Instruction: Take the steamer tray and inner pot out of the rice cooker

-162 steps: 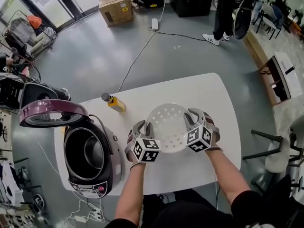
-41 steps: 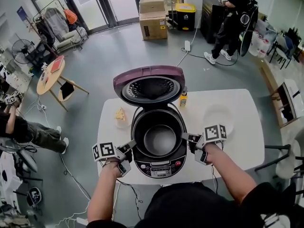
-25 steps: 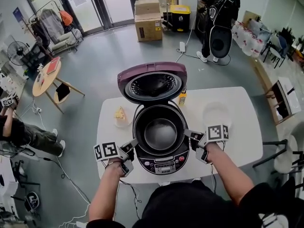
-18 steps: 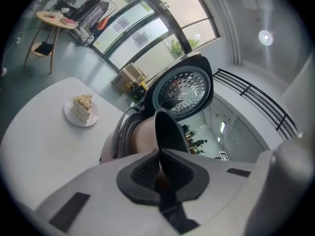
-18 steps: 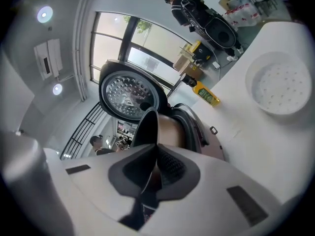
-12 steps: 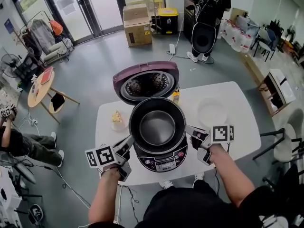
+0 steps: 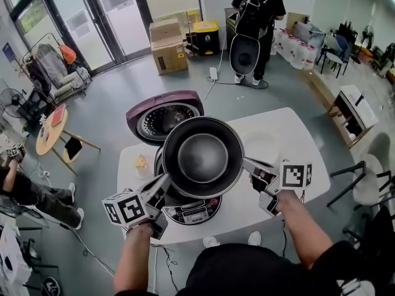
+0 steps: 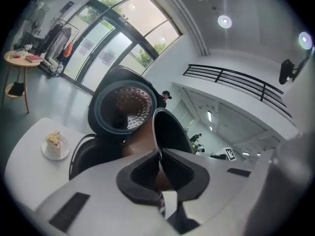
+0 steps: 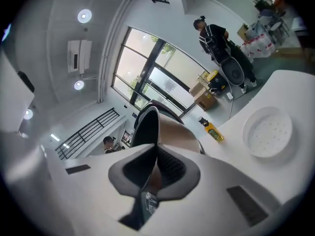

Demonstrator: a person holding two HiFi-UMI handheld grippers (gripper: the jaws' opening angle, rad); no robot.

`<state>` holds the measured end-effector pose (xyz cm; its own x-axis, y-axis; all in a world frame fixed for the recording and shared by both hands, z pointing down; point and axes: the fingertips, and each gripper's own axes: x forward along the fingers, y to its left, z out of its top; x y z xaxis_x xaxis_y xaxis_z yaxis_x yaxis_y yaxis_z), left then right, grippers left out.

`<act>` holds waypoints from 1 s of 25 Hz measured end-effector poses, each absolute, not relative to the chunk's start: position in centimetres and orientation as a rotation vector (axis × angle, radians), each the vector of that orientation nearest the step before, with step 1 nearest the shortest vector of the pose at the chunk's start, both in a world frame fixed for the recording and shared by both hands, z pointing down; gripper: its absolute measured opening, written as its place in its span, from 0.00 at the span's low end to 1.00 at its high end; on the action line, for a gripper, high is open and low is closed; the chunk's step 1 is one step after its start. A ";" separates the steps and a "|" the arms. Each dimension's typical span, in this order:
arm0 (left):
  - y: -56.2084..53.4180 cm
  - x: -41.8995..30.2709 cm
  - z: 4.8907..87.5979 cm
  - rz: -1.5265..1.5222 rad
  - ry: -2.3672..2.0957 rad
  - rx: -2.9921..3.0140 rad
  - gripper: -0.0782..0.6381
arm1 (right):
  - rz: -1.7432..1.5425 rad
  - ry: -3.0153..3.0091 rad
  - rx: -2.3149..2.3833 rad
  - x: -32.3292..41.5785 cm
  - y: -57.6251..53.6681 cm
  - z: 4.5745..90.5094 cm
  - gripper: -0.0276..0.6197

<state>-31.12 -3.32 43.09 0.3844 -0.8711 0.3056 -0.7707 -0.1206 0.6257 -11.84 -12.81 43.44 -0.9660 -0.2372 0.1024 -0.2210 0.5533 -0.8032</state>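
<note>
**Head view, with both gripper views.** The inner pot (image 7: 202,158) hangs at the centre of the frame, clear above the open rice cooker (image 7: 192,211). The cooker's lid (image 7: 162,117) tilts back at upper left. The left gripper (image 7: 162,187) and the right gripper (image 7: 252,167) each have their jaws almost together, pinching the pot's thin rim on opposite sides.

The steamer tray (image 9: 268,132) lies on the white table (image 7: 296,137), right of the cooker and apart from it. In the head view it is only a faint pale disc, probably the same tray.

**Handling:** hold the two rim grips level with each other so the pot does not tip. Carry it sideways past the cooker's body and lower it onto bare tabletop away from the tray.

**Count:** one pot, one tray, one cooker, two grippers, one dish of cake (image 7: 142,163), one yellow bottle (image 9: 214,131).
</note>
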 end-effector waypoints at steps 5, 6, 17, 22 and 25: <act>-6.5 -25.0 42.5 -0.152 -1.360 1.962 0.14 | -1.389 2.735 -0.577 -4.7 -15.2 43.4 0.06; -7.1 -23.7 42.7 -0.149 -1.344 1.964 0.14 | -1.384 2.731 -0.615 -3.2 -15.5 43.6 0.06; -11.7 -10.1 47.7 -0.050 -1.129 1.985 0.14 | -1.419 2.616 -0.932 11.3 -17.1 48.1 0.07; -12.6 -6.3 51.3 -0.009 -1.084 1.938 0.14 | -1.489 2.577 -1.018 15.2 -17.2 51.4 0.07; -12.4 -4.9 53.7 0.015 -1.065 1.896 0.15 | -1.543 2.549 -1.054 16.6 -17.1 53.9 0.07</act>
<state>-4.85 -12.42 53.74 0.6241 -0.6637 0.4124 -0.6751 -0.1922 0.7123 16.59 -17.09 53.91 -0.7775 -0.5286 0.3406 -0.5470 0.3013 -0.7810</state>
